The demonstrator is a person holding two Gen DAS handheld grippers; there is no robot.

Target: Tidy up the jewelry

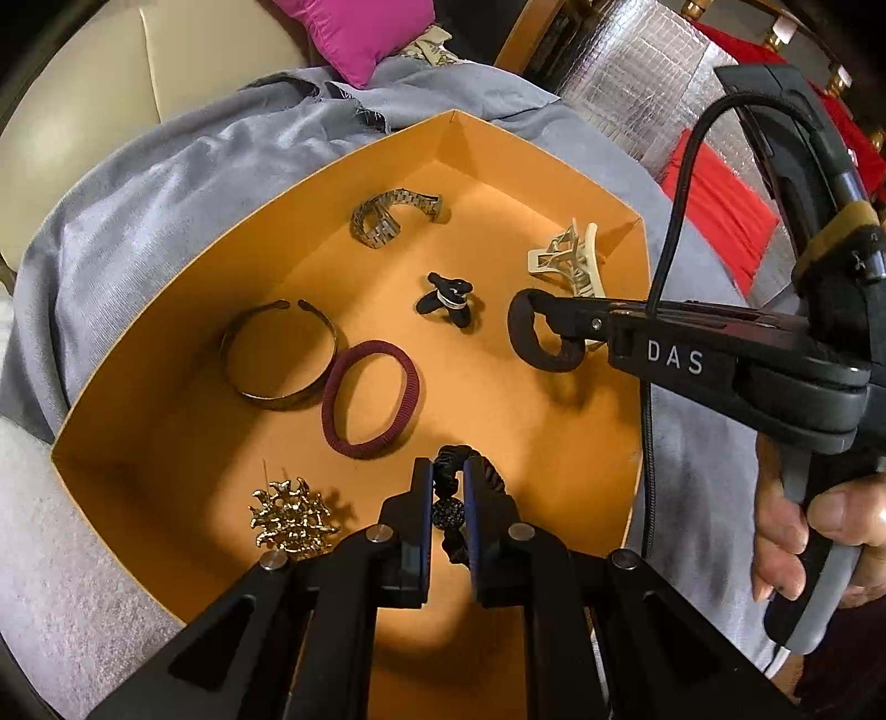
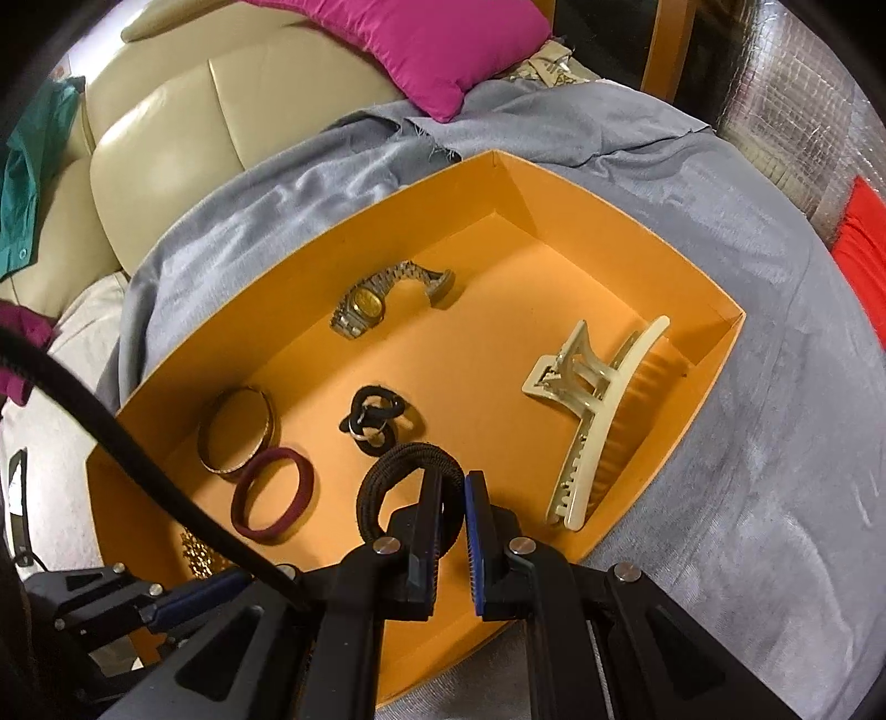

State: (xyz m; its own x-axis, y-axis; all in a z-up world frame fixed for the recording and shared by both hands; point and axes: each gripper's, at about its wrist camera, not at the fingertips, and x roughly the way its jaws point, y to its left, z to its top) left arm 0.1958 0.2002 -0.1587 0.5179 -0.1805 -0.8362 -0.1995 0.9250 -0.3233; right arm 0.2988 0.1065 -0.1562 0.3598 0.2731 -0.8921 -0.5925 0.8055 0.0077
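An orange box (image 1: pixel 138 421) (image 2: pixel 692 387) lies on grey cloth. In it are a metal watch (image 1: pixel 387 216) (image 2: pixel 376 299), a bangle (image 1: pixel 277 354) (image 2: pixel 235 429), a maroon hair band (image 1: pixel 370 407) (image 2: pixel 274 501), a small black knotted tie (image 1: pixel 446 299) (image 2: pixel 374 421), a cream claw clip (image 1: pixel 570 260) (image 2: pixel 598 415) and a gold brooch (image 1: pixel 290 518). My left gripper (image 1: pixel 447 479) is shut on a black beaded bracelet (image 1: pixel 449 498) over the box's near part. My right gripper (image 2: pixel 454 487) (image 1: pixel 531 302) is shut on a black hair band (image 2: pixel 387 476) (image 1: pixel 534 343) just above the box floor.
The grey cloth (image 2: pixel 747 443) covers the surface around the box. A beige sofa (image 2: pixel 166 138) with a pink cushion (image 2: pixel 432 44) stands behind. Silver foil sheet (image 1: pixel 637 72) and red fabric (image 1: pixel 720 210) lie at the right. The right gripper's cable (image 1: pixel 664 232) hangs over the box's right edge.
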